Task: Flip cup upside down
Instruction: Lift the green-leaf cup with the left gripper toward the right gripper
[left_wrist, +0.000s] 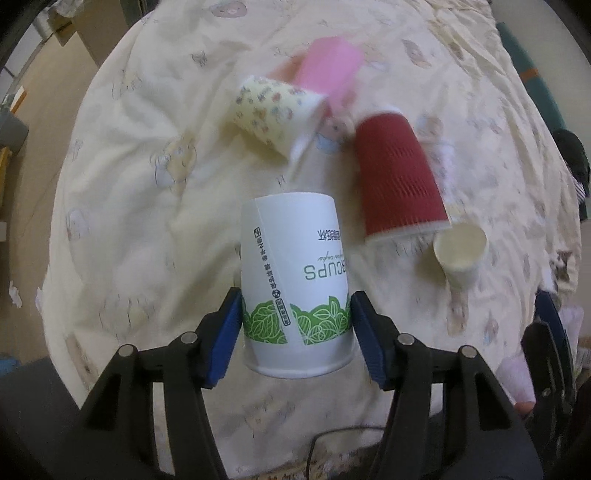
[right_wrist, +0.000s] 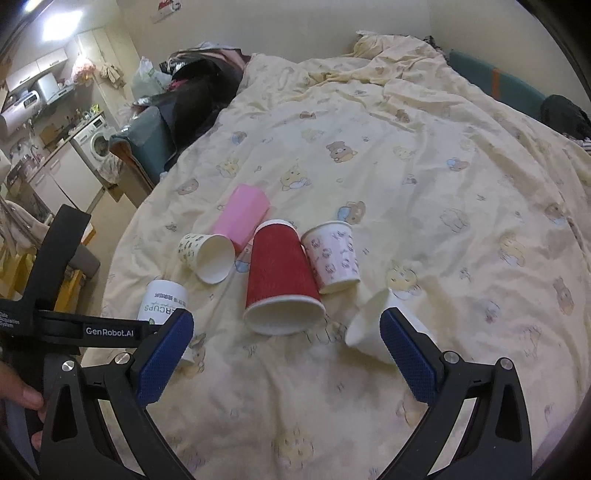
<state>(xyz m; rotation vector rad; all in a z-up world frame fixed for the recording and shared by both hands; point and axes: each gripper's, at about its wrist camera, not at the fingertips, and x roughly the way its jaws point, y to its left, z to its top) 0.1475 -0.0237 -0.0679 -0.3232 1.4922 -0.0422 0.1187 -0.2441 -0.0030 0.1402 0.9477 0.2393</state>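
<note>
Cream bear-print duvet covers the bed, all cups on it. Red ribbed cup lies on its side, mouth toward right wrist camera; pink tumbler also on its side behind it. White paper cup with green leaf band sits at the near-left edge of the duvet, rim down, base up, long axis roughly vertical; print reads upside down "CUPS", plus Chinese text too small to read. Left gripper has its blue pads on both sides of this cup at the leaf band, pinching it. Right gripper is spread wide, nothing between the pads, a small plain white cup just behind its right finger. "GenRobot.AI" is printed on the left gripper body in right wrist view.
</note>
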